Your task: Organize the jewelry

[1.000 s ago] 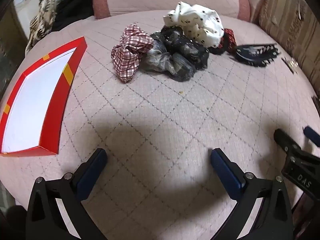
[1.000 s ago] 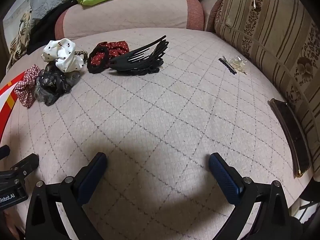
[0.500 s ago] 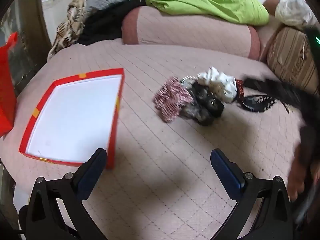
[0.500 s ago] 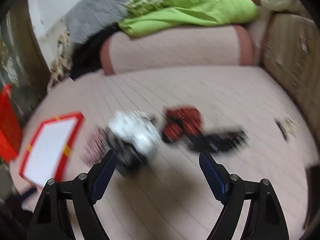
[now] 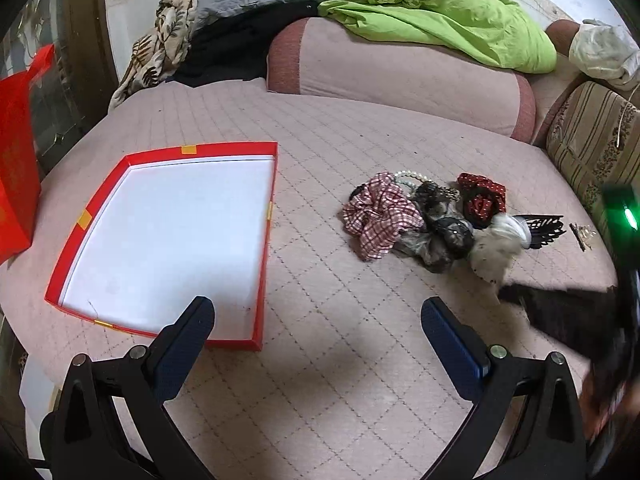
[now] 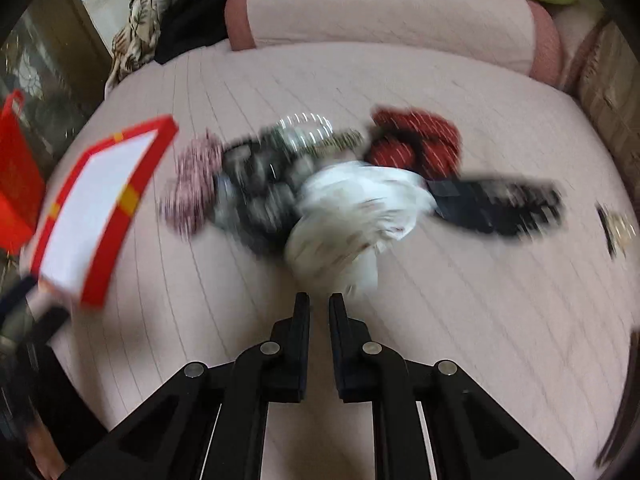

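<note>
Both grippers hang over the quilted pink bed (image 5: 360, 360); my left gripper (image 5: 316, 320) is spread wide with nothing between its blue ribbed pads; my right gripper (image 6: 319, 304) is closing, its black fingers almost together, nothing caught between them. One shallow red box (image 5: 264, 248), white inside, lies flat to the left, empty. Well apart from it sits one heap of hair things: four fabric scrunchies, namely a red-checked one (image 5: 380, 216), a dark glossy one (image 5: 444, 236), a red dotted one (image 5: 482, 198) and a white one (image 6: 356, 208); one pearl bracelet (image 5: 412, 176); one black toothed clip (image 5: 544, 226).
</note>
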A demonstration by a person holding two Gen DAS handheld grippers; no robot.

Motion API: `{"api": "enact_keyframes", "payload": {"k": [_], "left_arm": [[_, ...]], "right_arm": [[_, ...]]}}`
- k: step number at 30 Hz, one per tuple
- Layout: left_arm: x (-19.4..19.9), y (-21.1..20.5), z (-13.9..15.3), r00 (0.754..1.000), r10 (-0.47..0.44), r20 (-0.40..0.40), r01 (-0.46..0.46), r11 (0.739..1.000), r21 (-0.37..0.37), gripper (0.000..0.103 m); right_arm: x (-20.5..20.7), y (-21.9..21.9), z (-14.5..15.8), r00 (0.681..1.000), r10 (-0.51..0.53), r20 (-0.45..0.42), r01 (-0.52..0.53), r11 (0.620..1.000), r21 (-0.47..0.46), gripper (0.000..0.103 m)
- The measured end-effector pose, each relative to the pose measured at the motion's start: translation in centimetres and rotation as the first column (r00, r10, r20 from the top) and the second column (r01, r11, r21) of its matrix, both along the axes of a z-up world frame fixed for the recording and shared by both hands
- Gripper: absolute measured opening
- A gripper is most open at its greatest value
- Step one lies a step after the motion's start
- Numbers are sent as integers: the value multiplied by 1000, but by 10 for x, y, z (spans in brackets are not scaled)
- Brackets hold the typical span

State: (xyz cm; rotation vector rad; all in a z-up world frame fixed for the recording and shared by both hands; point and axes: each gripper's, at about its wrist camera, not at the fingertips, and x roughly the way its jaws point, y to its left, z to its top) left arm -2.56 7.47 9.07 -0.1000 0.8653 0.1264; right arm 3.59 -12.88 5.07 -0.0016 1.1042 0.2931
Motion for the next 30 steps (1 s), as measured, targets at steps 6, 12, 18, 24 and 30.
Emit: {"api": "enact_keyframes", "payload": {"k": [6, 12, 18, 24, 30], "left_arm": [[-10, -14, 7, 1000, -21, 2, 21, 1000, 9, 103], [-26, -31, 20, 998, -50, 37, 48, 998, 40, 103], [-41, -50, 29, 993, -92, 73, 84, 991, 106, 103], [-48, -57, 33, 991, -107, 78, 98, 989, 106, 103], [-50, -59, 33, 991, -109, 77, 101, 990, 101, 103]], "right_arm": [[-36, -34, 27, 984, -108, 141, 100, 993, 62, 68], [-61, -36, 38, 965, -180, 193, 169, 983, 75, 69], [-80, -37, 40, 954, -193, 231, 193, 981, 25, 71], [-87, -35, 39, 949, -204, 240, 210, 978, 2, 72], [-89, -40, 39, 946, -223, 234, 229, 974, 3, 72]]}}
